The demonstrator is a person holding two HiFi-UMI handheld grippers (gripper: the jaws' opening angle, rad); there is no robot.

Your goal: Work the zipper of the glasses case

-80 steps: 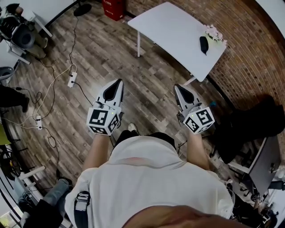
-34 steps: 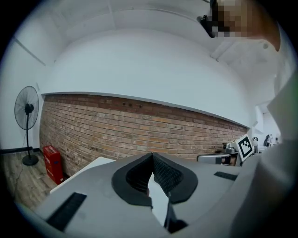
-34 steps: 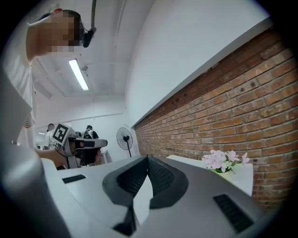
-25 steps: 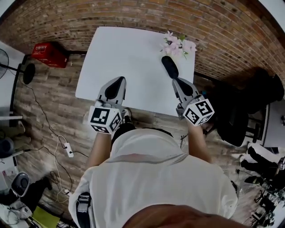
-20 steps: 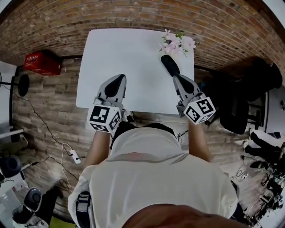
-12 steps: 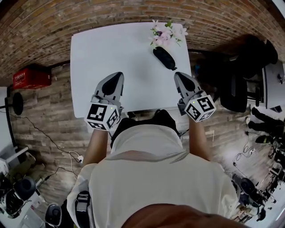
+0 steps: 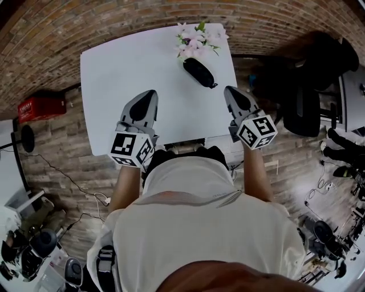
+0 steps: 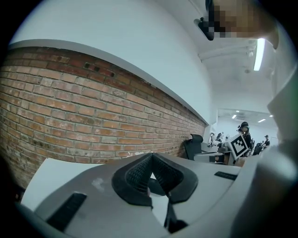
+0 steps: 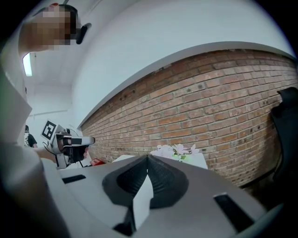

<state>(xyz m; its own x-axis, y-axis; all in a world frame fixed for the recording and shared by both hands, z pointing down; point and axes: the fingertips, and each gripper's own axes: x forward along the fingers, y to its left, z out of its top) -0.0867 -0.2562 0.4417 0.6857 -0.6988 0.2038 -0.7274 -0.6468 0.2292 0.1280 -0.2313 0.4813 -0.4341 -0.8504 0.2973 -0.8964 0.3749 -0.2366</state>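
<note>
A black glasses case (image 7: 199, 72) lies on the white table (image 7: 131, 63) at its far right, just in front of a small bunch of pink flowers (image 7: 195, 37). My left gripper (image 7: 146, 96) is shut and empty, held over the table's near middle. My right gripper (image 7: 231, 92) is shut too, with nothing in it, near the table's right edge and a little short of the case. In the left gripper view the jaws (image 8: 151, 158) meet tip to tip. In the right gripper view the jaws (image 9: 147, 160) also meet, with the flowers (image 9: 174, 150) beyond them.
A brick wall (image 7: 114, 17) runs behind the table. A red box (image 7: 39, 106) sits on the wood floor to the left. Black chairs (image 7: 302, 108) stand to the right, and cables and gear (image 7: 34, 239) lie at lower left.
The view has swung round so the table now sits straight ahead and closer. The case and flowers have drifted left in the view. Both grippers stay shut in front of the person.
</note>
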